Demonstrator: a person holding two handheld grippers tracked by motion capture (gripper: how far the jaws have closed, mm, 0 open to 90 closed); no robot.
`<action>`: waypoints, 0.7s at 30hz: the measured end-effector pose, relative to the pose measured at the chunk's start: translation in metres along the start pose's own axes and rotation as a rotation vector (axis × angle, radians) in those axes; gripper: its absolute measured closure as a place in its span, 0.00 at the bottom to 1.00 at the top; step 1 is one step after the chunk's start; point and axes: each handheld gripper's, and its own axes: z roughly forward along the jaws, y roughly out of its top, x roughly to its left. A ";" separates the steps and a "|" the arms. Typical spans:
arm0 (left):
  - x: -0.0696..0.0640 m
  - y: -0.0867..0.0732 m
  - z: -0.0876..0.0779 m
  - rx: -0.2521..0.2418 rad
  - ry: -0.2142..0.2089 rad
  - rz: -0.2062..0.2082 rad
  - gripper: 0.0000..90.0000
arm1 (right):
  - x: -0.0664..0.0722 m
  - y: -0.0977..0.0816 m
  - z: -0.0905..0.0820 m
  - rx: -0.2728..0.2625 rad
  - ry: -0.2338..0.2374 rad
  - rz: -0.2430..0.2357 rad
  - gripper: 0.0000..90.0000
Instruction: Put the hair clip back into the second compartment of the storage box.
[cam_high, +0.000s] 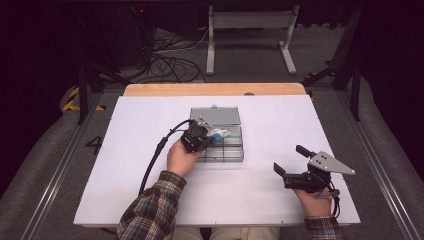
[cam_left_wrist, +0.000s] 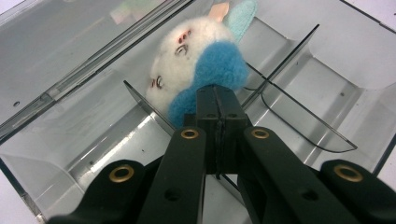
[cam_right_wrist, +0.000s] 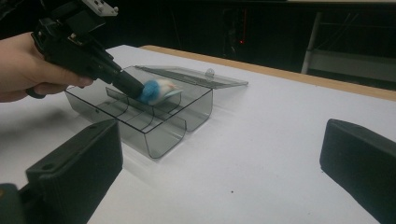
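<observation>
On the white surface (cam_high: 150, 165) stands a clear smoky plastic organizer box (cam_high: 220, 145) with its hinged lid (cam_high: 215, 115) thrown open and lying flat behind it, away from the person. Curved clear dividers (cam_left_wrist: 299, 116) split the box into several compartments. The left claw (cam_high: 207, 135) reaches into the box from the person's side, and its two black jaws are pressed together on the blue fuzzy edge of a small plush toy (cam_left_wrist: 196, 70), a white and blue soft figure with a pale pink and light turquoise part at its far end. In the left gripper view the toy sits just above one of the dividers, in the row of compartments nearest the lid's hinge; whether it rests on the box floor or hangs clear of it cannot be told. In the right gripper view the left claw (cam_right_wrist: 135, 88) comes down at a slant from the person's left hand (cam_right_wrist: 28, 65), with the toy (cam_right_wrist: 156, 91) at its tip above the box (cam_right_wrist: 154, 126). The right claw (cam_high: 287, 160) rests well apart from the box, near the front right of the surface, held in the person's right hand (cam_high: 312, 200); its jaws stand wide apart with nothing between them. A plaid sleeve (cam_high: 150, 210) covers the left forearm.
</observation>
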 end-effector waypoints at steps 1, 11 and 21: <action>0.000 0.000 -0.001 0.001 -0.004 -0.002 1.00 | 0.000 0.000 0.000 -0.001 -0.001 -0.001 0.00; 0.000 0.000 -0.012 -0.048 -0.034 -0.011 0.99 | 0.000 0.000 0.000 0.000 0.001 -0.002 0.00; 0.005 -0.005 -0.019 -0.100 -0.031 -0.036 0.80 | 0.001 0.000 0.001 0.001 0.001 -0.002 0.00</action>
